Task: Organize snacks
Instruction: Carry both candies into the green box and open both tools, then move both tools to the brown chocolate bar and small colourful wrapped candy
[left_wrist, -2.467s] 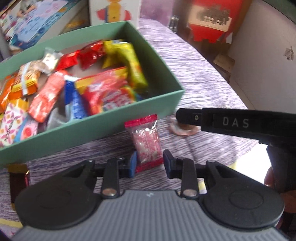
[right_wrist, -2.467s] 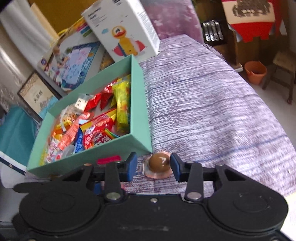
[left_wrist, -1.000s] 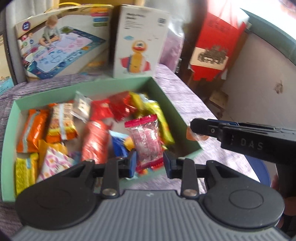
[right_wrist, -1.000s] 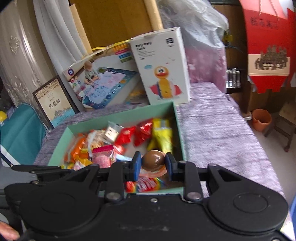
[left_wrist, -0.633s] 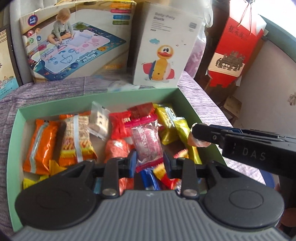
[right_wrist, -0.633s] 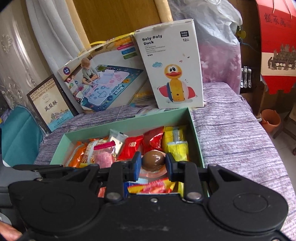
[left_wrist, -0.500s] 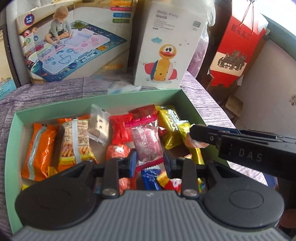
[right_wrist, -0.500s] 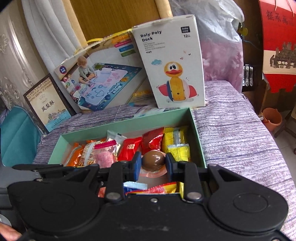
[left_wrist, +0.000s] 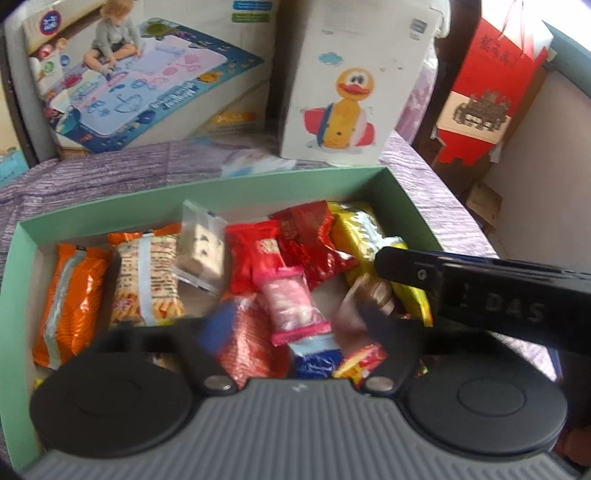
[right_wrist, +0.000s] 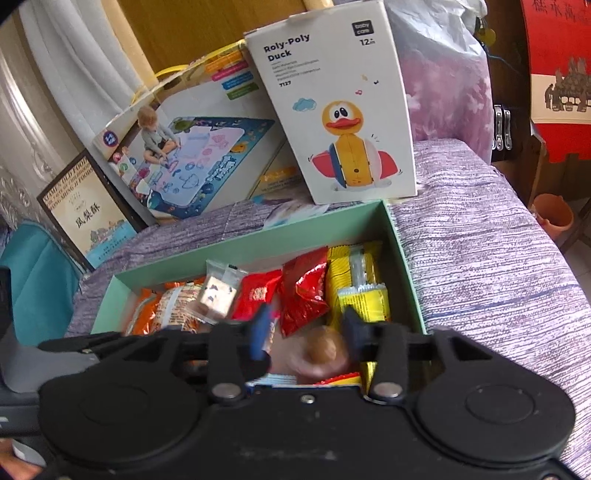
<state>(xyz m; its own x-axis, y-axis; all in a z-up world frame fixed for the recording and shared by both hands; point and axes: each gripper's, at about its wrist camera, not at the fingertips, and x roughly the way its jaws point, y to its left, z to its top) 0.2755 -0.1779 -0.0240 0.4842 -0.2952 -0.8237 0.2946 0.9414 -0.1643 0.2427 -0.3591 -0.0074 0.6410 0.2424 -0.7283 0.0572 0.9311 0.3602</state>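
Observation:
The green box (left_wrist: 221, 192) holds several snack packets, orange, red and yellow. My left gripper (left_wrist: 297, 321) hangs over its near side; its jaws are opening, blurred, standing wide of the pink candy packet (left_wrist: 295, 306), which lies loose between them on the other snacks. Over the box (right_wrist: 295, 229), my right gripper (right_wrist: 308, 328) is opening too. The round brown candy (right_wrist: 325, 349) in its clear wrapper sits blurred just below the fingers, free of the pads. In the left wrist view, that candy (left_wrist: 373, 291) shows under the right gripper's black finger (left_wrist: 406, 264).
The box rests on a purple striped cloth (right_wrist: 480, 258). Behind it lean a white Roly-Poly Duck carton (right_wrist: 332, 110), a drawing-mat carton (right_wrist: 192, 147) and a dark framed box (right_wrist: 85, 210). A red paper box (left_wrist: 487, 92) and an orange bucket (right_wrist: 554, 214) are at the right.
Both grippers moved forward over the box and sank a little, then their jaws spread. The pink packet and the brown candy left the pads and dropped among the snacks.

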